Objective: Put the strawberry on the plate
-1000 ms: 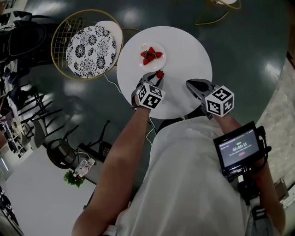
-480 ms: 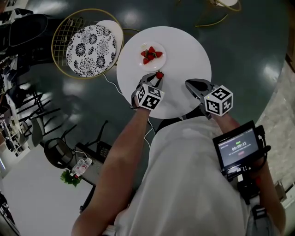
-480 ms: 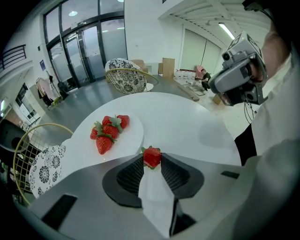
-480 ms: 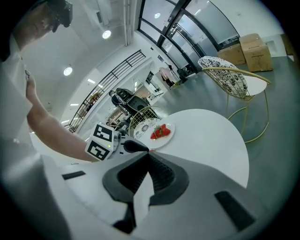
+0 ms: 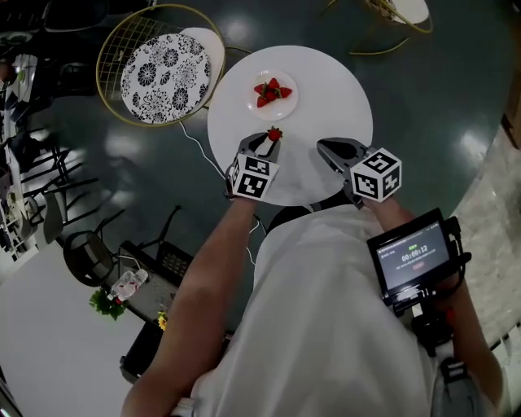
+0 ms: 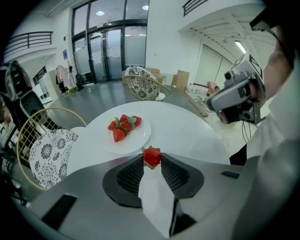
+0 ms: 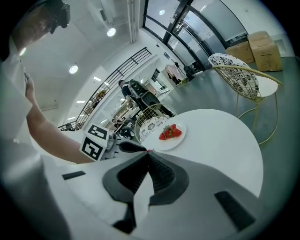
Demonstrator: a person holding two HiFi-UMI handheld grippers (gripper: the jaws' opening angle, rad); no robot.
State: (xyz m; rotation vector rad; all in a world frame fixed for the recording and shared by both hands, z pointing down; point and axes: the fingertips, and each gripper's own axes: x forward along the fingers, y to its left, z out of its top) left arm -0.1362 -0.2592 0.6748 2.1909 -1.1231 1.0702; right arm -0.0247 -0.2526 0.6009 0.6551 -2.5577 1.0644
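Observation:
My left gripper (image 5: 272, 138) (image 6: 152, 159) is shut on a red strawberry (image 5: 275, 133) (image 6: 152, 156), pinched at its jaw tips above the round white table (image 5: 330, 89). A small white plate (image 5: 273, 94) (image 6: 140, 138) (image 7: 178, 137) with three strawberries (image 5: 272, 91) (image 6: 123, 126) (image 7: 170, 132) lies on the table just beyond the left gripper. My right gripper (image 5: 324, 148) (image 7: 148, 153) hovers over the table's near edge, to the right of the left one, jaws shut and holding nothing.
A gold wire chair with a black-and-white floral cushion (image 5: 163, 71) (image 6: 49, 152) stands to the left of the table. Another wire chair (image 7: 236, 72) (image 5: 395, 20) stands beyond the table. The table surface right of the plate (image 5: 334, 81) is bare. Dark floor surrounds it.
The left gripper, still holding the strawberry, has stayed near the same spot below the plate; the view shifted slightly. The right gripper moved a little left.

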